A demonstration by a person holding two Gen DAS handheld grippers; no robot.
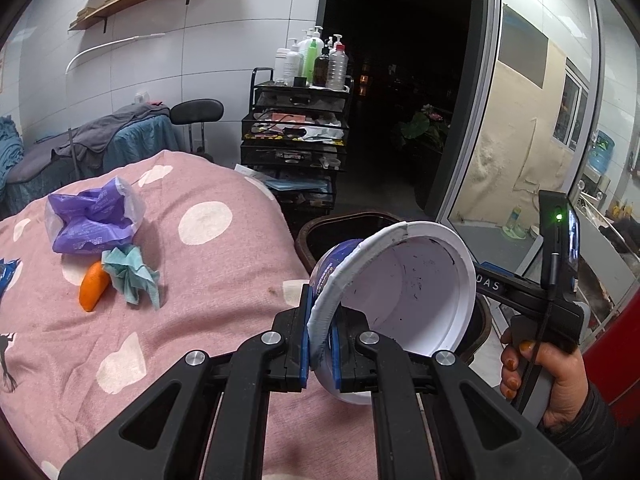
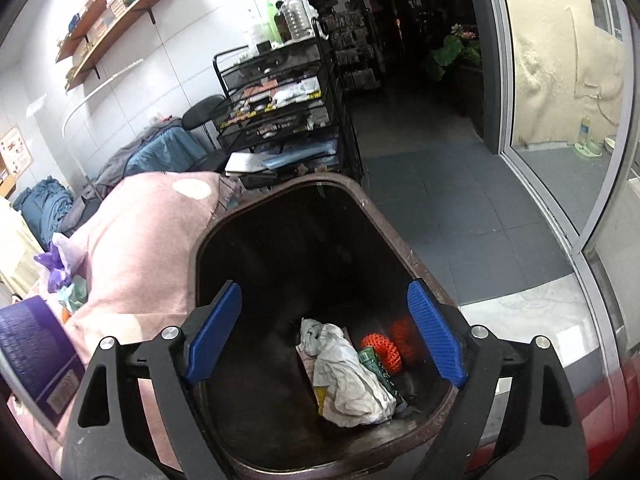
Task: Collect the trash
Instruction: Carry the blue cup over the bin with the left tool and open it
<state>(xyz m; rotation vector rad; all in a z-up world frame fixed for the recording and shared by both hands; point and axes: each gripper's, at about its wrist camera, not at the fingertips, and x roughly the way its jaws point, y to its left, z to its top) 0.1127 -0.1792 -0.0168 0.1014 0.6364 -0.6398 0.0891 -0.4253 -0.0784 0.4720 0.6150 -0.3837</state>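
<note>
My left gripper (image 1: 320, 344) is shut on the taped rim of a white plastic tub (image 1: 408, 280) with a blue label, tilted so that its mouth faces me, empty. A purple plastic bag (image 1: 92, 220), a crumpled teal tissue (image 1: 132, 272) and an orange piece (image 1: 94, 286) lie on the pink spotted blanket (image 1: 200, 300). My right gripper (image 2: 324, 328) is open over the brown bin (image 2: 360, 196), nothing between its blue pads (image 2: 434, 336). In the bin lie crumpled white paper (image 2: 348, 376), an orange ring (image 2: 378, 346) and a green packet (image 2: 376, 364).
A black wire cart (image 1: 296, 128) topped with bottles stands behind the bed and the bin. To the right are a glass sliding door (image 1: 520, 120) and a dark doorway. Grey floor tiles (image 2: 440, 220) lie beyond the bin. A person's hand (image 1: 560, 380) holds the right gripper's handle.
</note>
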